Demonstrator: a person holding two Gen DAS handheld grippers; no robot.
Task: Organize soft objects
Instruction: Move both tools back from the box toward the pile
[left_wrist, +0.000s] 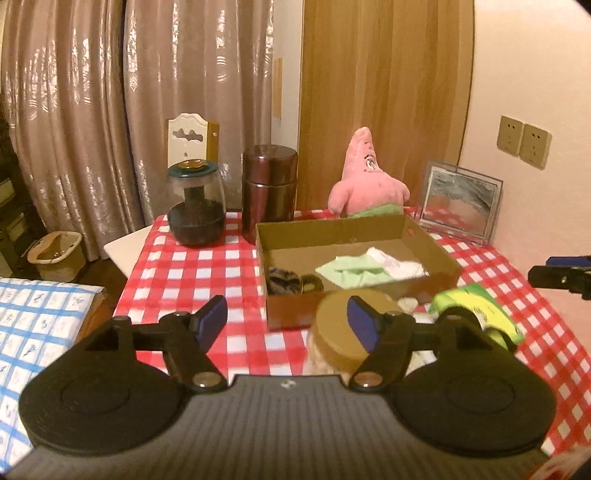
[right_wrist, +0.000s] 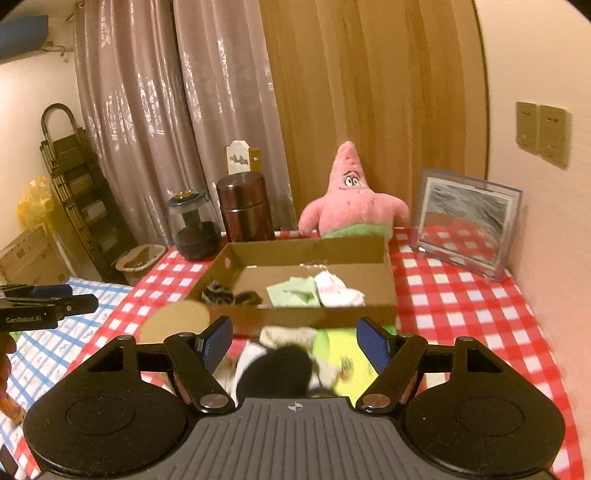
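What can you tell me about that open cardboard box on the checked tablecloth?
The cardboard box is a shallow, brown, open-topped tray with low walls, lying flat on the red and white checked tablecloth. A small hole shows in its left end wall. Inside lie a pale green cloth, a white sock and two dark furry pieces in the near left corner. A pink star plush stands just behind its far wall. Neither tool touches it.

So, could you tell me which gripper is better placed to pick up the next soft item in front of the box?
Right, probably. The right gripper is open directly over the black and white soft item before the cardboard box. The left gripper, also open, faces the round wooden lid instead.
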